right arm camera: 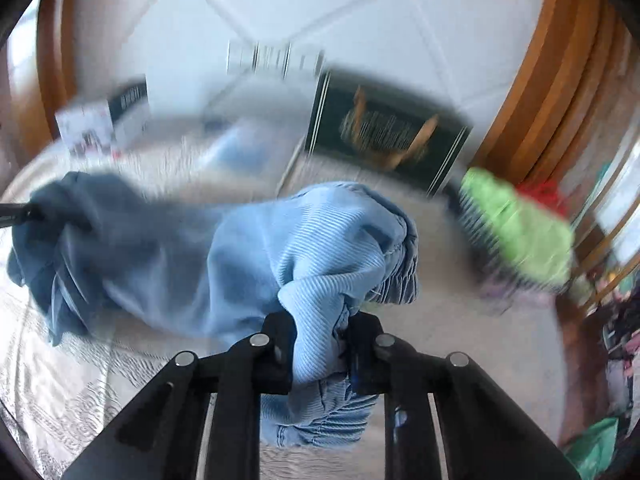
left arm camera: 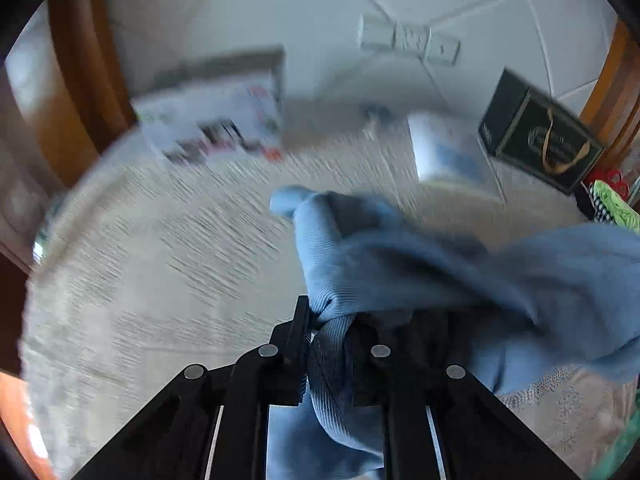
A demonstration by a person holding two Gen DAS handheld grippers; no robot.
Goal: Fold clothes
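while motion blur smears both views, the left hand-held gripper (left arm camera: 332, 320) pinches a bunched fold of the blue ribbed garment (left arm camera: 460, 276), which stretches rightward above the pale patterned tabletop (left arm camera: 160, 272). the right hand-held gripper (right arm camera: 320, 340) clamps the garment's other end by its gathered waistband. a dark box (left arm camera: 540, 136) and green cloth (right arm camera: 520, 228) sit far right.

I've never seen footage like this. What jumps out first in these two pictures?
The light blue ribbed garment fills the middle of both views, bunched and stretched between two black grippers. The right gripper pinches one end in its jaws, and the left gripper clamps the other. Behind, against the white tiled wall, stands a dark gift box with a gold ribbon handle, with a bright green cloth at the right.
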